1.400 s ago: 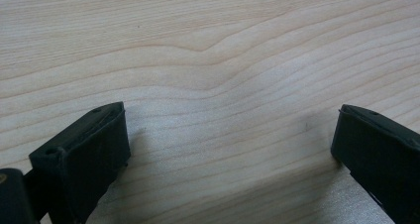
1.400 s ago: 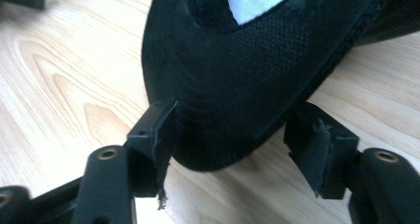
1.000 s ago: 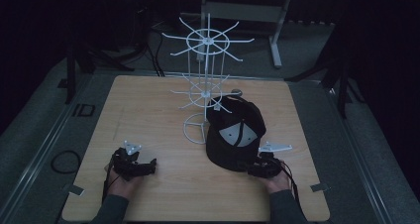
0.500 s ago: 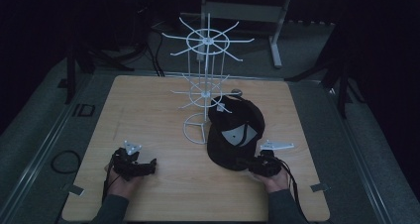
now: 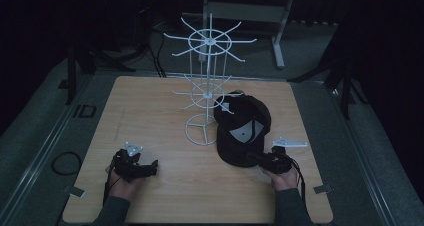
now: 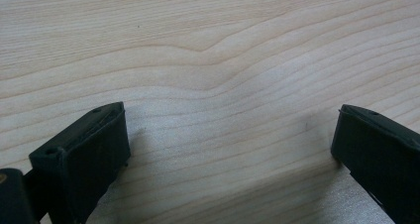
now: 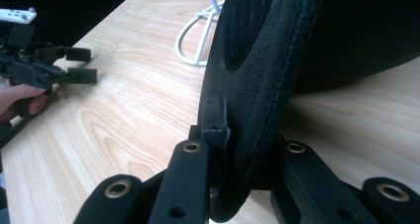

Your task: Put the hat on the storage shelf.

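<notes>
The right gripper (image 7: pixel 237 149) clamps the black cap's (image 5: pixel 242 128) brim, just beside the white wire rack (image 5: pixel 207 86); the left gripper (image 5: pixel 145 168) gapes wide on the wooden table (image 5: pixel 150 106).

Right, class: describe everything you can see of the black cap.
The cap is black fabric with a stitched brim and a pale patch inside. It lies upside down on the table beside the white wire stand, near its ring base. The right gripper is shut on its brim edge.
</notes>
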`<state>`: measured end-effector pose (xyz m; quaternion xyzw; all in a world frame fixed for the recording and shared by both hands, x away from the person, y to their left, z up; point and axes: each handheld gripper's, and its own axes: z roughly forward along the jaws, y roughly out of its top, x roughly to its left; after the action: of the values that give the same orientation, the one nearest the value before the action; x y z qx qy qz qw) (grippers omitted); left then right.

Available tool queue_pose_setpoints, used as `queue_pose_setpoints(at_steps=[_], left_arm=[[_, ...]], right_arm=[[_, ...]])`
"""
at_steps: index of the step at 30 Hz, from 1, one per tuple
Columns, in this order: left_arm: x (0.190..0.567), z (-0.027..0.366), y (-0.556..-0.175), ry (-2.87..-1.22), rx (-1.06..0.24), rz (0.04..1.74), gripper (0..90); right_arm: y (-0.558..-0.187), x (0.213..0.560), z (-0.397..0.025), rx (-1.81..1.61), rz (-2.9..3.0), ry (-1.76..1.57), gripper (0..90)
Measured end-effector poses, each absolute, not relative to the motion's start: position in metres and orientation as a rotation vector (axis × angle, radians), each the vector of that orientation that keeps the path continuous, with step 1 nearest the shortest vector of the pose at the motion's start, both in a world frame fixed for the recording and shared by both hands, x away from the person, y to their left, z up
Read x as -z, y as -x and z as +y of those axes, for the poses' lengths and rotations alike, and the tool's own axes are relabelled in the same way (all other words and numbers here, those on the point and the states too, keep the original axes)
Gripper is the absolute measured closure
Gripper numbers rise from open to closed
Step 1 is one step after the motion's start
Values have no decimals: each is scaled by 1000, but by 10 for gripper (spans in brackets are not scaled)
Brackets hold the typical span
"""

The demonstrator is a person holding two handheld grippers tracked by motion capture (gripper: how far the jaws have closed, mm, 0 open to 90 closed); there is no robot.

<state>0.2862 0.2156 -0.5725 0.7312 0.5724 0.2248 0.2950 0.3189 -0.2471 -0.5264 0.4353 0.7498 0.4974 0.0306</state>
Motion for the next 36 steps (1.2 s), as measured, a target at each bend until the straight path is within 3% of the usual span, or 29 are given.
queue_pose_setpoints(at_steps=[36], left_arm=[[573, 216, -286, -1946, -598, 1523, 15]], right_arm=[[-336, 507, -261, -1387, 2139, -1367, 866]])
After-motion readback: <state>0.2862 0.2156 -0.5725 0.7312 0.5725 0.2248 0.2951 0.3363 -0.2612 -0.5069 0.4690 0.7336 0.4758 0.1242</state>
